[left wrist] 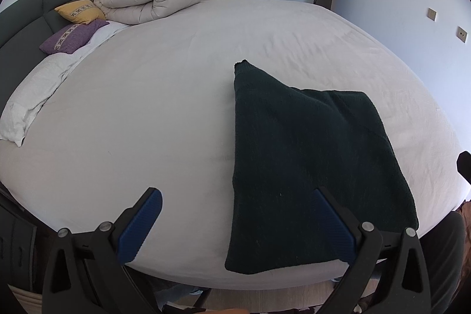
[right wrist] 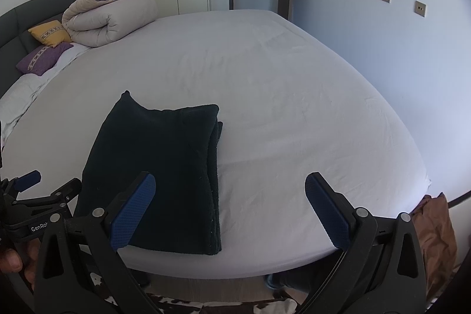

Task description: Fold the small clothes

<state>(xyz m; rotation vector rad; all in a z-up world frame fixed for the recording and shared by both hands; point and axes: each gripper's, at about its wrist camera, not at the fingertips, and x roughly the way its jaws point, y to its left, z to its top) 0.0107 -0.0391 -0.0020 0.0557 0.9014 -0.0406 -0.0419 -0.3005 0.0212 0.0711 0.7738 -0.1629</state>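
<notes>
Both spread claws, left claw and right claw, hover over the folded dark garment's near edge.

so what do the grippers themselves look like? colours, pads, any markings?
Both match: the left gripper and right gripper have matte black angular frames, silver round pivot bolts and ribbed blue finger pads. White partial lettering "GenRob" shows on the left one's body in the right wrist view. No cables visible.
</notes>
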